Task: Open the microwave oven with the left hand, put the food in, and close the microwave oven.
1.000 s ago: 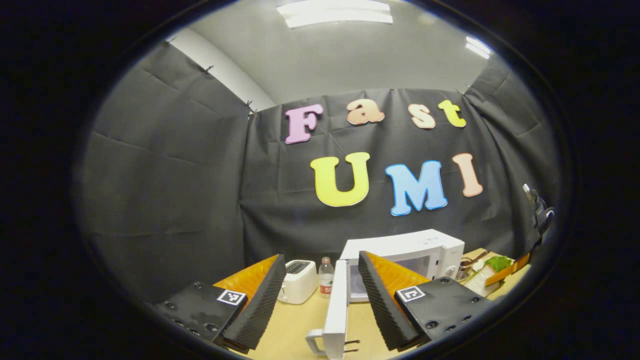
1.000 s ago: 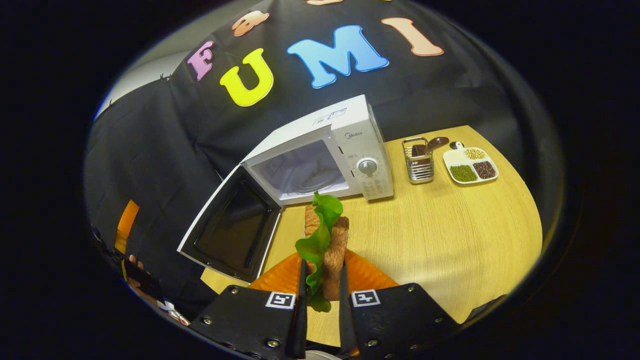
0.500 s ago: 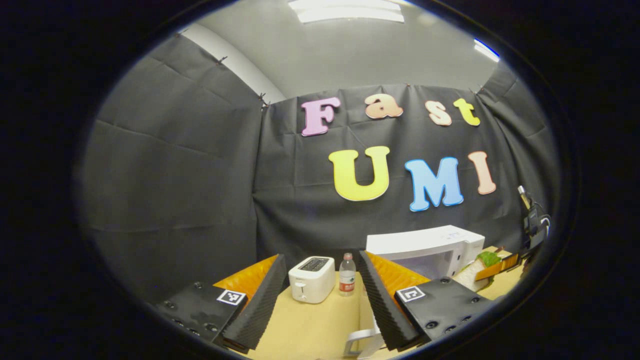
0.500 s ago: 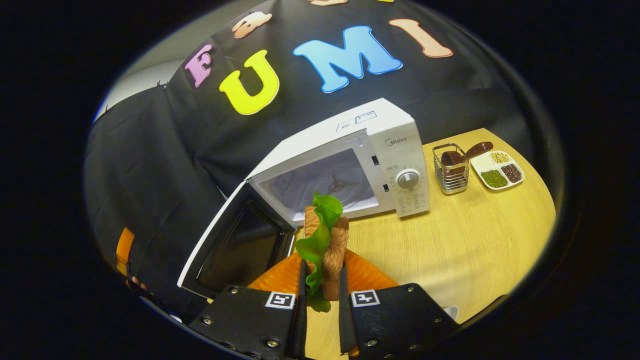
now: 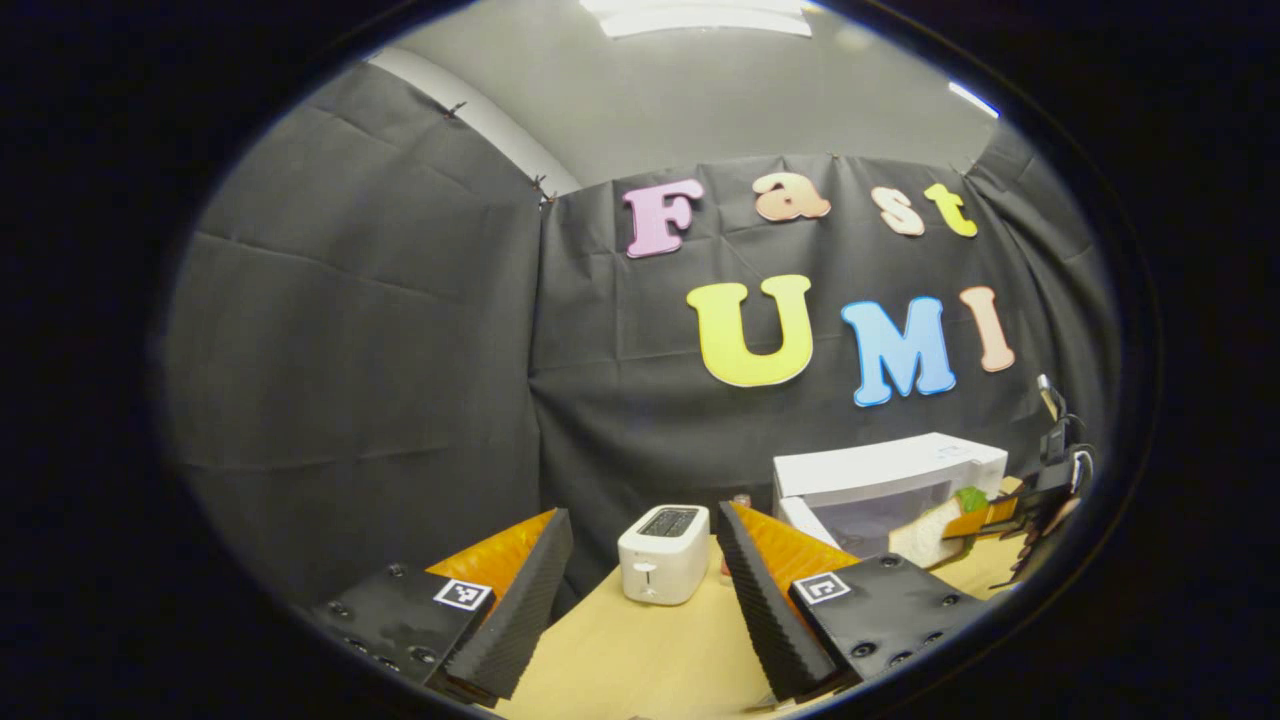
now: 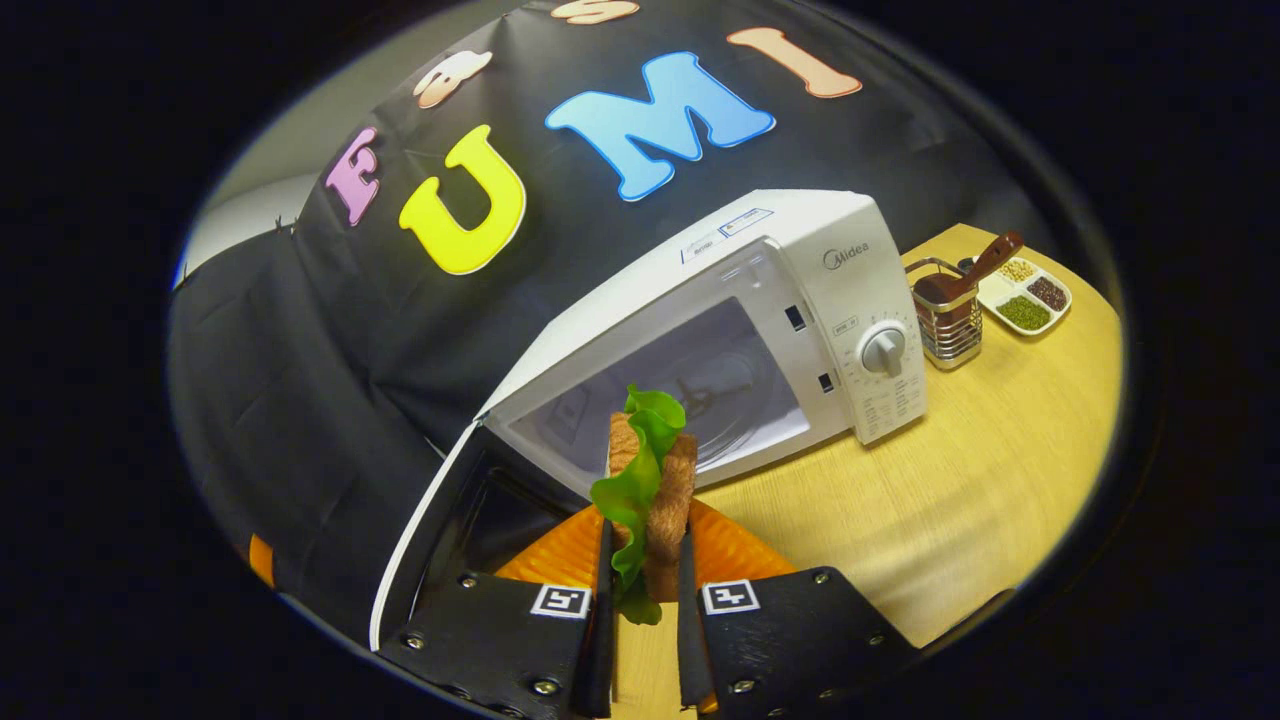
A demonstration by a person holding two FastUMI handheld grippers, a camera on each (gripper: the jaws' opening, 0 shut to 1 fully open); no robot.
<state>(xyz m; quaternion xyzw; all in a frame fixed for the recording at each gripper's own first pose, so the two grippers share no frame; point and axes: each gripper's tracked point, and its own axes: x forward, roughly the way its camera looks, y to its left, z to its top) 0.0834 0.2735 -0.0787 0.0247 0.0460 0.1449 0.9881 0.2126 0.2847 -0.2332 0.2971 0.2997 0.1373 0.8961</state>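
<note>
The white microwave stands on the wooden table with its door swung wide open to the left and its cavity exposed. My right gripper is shut on a sandwich of brown bread and green lettuce, held upright just in front of the cavity. In the left gripper view, my left gripper is open and holds nothing. It is well back from the microwave, which sits at the far right. There the right gripper holds the sandwich at the opening.
A white toaster stands on the table straight ahead of the left gripper. To the right of the microwave are a wire holder with a brown scoop and a white divided dish of beans.
The right gripper has carried the sandwich closer to the open cavity. The left gripper's view has shifted off the door, which has left its frame, and the toaster now sits between its fingers.
</note>
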